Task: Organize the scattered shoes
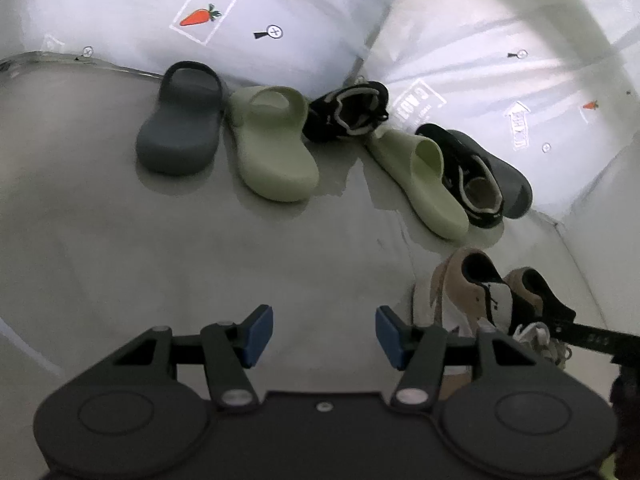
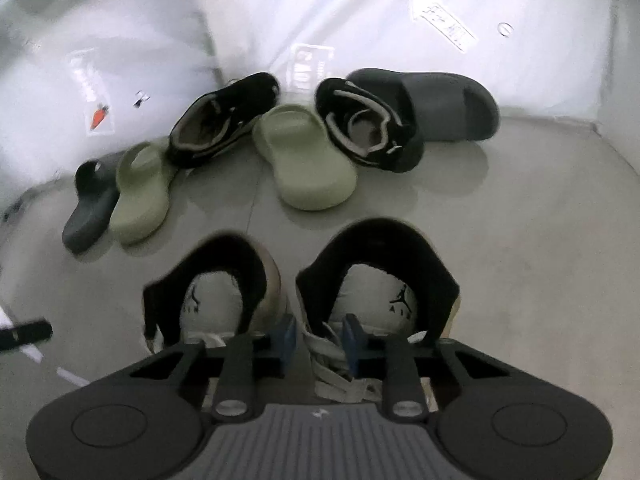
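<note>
The right gripper (image 2: 318,344) sits low in the centre of the right wrist view, its blue pads (image 2: 287,338) drawn narrow around the inner collar and laces of the right-hand tan sneaker (image 2: 380,280). They appear to pinch it, though the contact itself is partly hidden by the laces. Its partner, the left-hand tan sneaker (image 2: 216,280), stands just beside it, heel openings toward the camera, both long axes running straight away from the fingers toward the wall.

The left gripper (image 1: 324,334) hangs over bare floor (image 1: 200,260) at the bottom of the left wrist view, its fingers spread wide with nothing between them. The tan pair lies to its lower right, so the right gripper is clearly the nearer one.

Farther up the frame, two green slippers (image 1: 276,148), two black shoes (image 1: 348,112) and two grey slippers (image 1: 180,128) lie unpaired and mixed along the wall. Only the left wrist view shows the tan pair from the side; only the right wrist view shows the grip.
</note>
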`<state>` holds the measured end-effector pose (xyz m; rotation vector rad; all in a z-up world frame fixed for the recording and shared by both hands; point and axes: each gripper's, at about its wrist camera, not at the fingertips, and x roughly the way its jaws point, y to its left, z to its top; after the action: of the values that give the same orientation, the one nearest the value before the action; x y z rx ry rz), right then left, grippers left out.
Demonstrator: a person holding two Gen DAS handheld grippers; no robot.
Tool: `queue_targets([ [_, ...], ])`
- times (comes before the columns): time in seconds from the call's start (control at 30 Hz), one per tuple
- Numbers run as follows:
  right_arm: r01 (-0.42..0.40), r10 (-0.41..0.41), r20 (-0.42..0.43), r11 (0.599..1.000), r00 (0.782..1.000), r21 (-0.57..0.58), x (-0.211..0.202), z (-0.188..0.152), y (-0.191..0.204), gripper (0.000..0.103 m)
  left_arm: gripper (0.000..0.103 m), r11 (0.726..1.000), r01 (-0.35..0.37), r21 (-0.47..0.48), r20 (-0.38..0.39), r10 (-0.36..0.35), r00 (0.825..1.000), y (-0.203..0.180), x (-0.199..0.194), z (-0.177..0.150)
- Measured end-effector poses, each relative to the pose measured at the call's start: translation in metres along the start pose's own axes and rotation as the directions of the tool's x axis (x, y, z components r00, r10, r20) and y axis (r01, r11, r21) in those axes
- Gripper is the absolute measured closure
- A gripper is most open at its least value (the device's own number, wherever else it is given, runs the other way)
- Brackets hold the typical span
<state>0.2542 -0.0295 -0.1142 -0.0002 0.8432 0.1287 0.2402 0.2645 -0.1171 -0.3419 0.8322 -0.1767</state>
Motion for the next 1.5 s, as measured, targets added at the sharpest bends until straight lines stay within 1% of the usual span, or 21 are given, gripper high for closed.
queue_targets([
  [0.13,0.008,-0.005,0.022,0.987,1.0,-0.158,0.009,-0.007,0.016,0.074,0.045,1.0,0.0,0.008,0.0,0.0,1.0,-0.002,-0.001,-0.001],
  [0.2,0.025,-0.017,0.034,0.97,0.999,-0.241,0.011,-0.011,0.022,0.078,0.045,1.0,-0.001,0.002,0.006,0.001,1.0,-0.001,-0.002,-0.001],
  [0.23,0.026,-0.018,0.037,0.967,0.999,-0.254,0.011,-0.011,0.023,0.084,0.045,1.0,-0.002,-0.001,0.009,0.002,1.0,0.0,-0.002,-0.001],
  [0.27,0.019,-0.01,0.036,0.971,0.999,-0.239,0.01,-0.01,0.02,0.089,0.045,1.0,-0.003,-0.004,0.011,0.003,1.0,0.0,-0.002,-0.001],
  [0.37,-0.079,0.081,0.008,0.985,0.997,-0.15,0.004,-0.007,0.004,0.09,0.045,1.0,-0.004,-0.005,0.017,0.004,1.0,0.0,-0.004,-0.002],
  [0.4,-0.099,0.101,0.003,0.983,0.995,-0.152,0.002,-0.008,0.004,0.09,0.045,1.0,-0.004,-0.004,0.018,0.004,1.0,0.0,-0.005,-0.002],
  [0.5,-0.117,0.117,-0.006,0.986,0.993,-0.118,0.0,-0.01,0.002,0.09,0.045,1.0,-0.006,-0.005,0.024,0.006,1.0,0.0,-0.007,-0.002],
  [0.63,-0.19,0.191,-0.016,0.981,0.981,0.047,-0.002,-0.01,-0.014,0.09,0.045,1.0,-0.008,-0.003,0.027,0.008,1.0,-0.001,-0.008,-0.001],
  [0.7,-0.192,0.193,-0.009,0.981,0.981,0.027,-0.004,-0.013,-0.011,0.089,0.045,1.0,-0.008,-0.001,0.025,0.008,1.0,-0.001,-0.007,-0.001],
  [0.77,-0.187,0.187,0.009,0.982,0.982,0.006,-0.011,-0.011,-0.008,0.085,0.045,1.0,-0.007,0.003,0.016,0.007,1.0,-0.002,-0.006,-0.001],
  [0.8,-0.195,0.194,0.038,0.981,0.98,0.027,-0.018,-0.009,-0.01,0.083,0.045,1.0,-0.007,0.008,0.013,0.007,1.0,-0.003,-0.005,-0.002],
  [0.83,-0.205,0.201,0.073,0.977,0.977,0.052,-0.026,-0.006,-0.014,0.076,0.045,1.0,-0.007,0.014,0.012,0.007,1.0,-0.004,-0.006,-0.002],
  [0.87,-0.219,0.208,0.118,0.972,0.971,0.09,-0.035,-0.004,-0.02,0.065,0.045,1.0,-0.007,0.018,0.011,0.007,1.0,-0.004,-0.006,-0.002],
  [0.93,-0.194,0.164,0.187,0.969,0.969,0.153,-0.049,-0.003,-0.033,0.051,0.045,1.0,-0.009,0.019,0.013,0.009,1.0,-0.004,-0.006,-0.001],
  [1.03,-0.132,0.082,0.213,0.963,0.974,0.233,-0.054,-0.01,-0.056,0.045,0.045,1.0,-0.013,0.009,0.013,0.013,1.0,-0.002,-0.005,-0.001],
  [1.07,-0.133,0.083,0.19,0.953,0.978,0.271,-0.049,-0.015,-0.066,0.043,0.045,1.0,-0.014,0.003,0.012,0.014,1.0,-0.001,-0.004,-0.001],
  [1.13,-0.185,0.141,0.149,0.919,0.979,0.349,-0.035,-0.03,-0.085,0.042,0.045,1.0,-0.013,-0.002,0.011,0.013,1.0,0.0,-0.003,0.0],
  [1.2,-0.25,0.215,0.129,0.868,0.968,0.43,-0.018,-0.046,-0.1,0.042,0.045,1.0,-0.01,-0.001,0.008,0.01,1.0,-0.001,-0.001,0.0],
  [1.3,-0.301,0.31,0.078,0.787,0.948,0.539,0.014,-0.065,-0.106,0.04,0.045,1.0,-0.002,0.006,-0.004,0.002,1.0,-0.002,0.001,0.001],
  [1.4,-0.311,0.319,0.091,0.758,0.943,0.573,0.021,-0.069,-0.102,0.038,0.045,1.0,0.005,0.021,-0.012,-0.005,1.0,-0.005,0.003,0.0],
  [1.5,-0.3,0.325,0.06,0.764,0.944,0.572,0.021,-0.065,-0.094,0.038,0.045,1.0,0.005,0.018,-0.007,-0.004,1.0,-0.005,0.003,0.0],
])
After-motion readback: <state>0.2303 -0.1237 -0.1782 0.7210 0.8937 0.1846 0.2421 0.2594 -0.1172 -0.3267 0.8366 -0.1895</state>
